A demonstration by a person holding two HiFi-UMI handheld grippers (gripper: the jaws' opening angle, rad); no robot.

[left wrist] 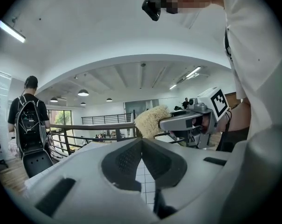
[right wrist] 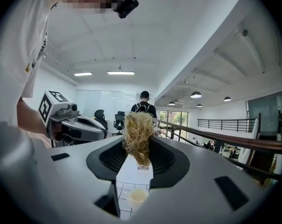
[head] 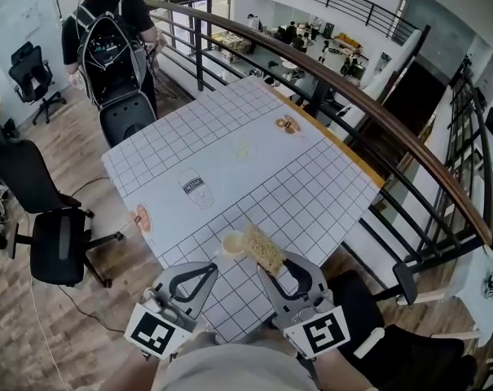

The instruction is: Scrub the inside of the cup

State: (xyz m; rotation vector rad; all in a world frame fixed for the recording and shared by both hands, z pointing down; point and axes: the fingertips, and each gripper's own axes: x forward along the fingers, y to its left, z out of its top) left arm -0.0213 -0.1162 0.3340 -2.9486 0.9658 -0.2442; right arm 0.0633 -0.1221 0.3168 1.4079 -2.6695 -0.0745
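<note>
Cup (head: 232,243) was unheld at desk's (head: 303,186) near edge: left claw (left wrist: 141,143) pressed together, scrubber (right wrist: 137,134) pinched in right claw (right wrist: 138,149); toppling risked.

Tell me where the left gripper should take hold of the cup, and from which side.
Grip the cup across its outer wall, coming from the person's left. It stands upright, mouth open upward, and the loofah in the right gripper crowds its right side. The left gripper is shut and empty, so it must open first.
</note>
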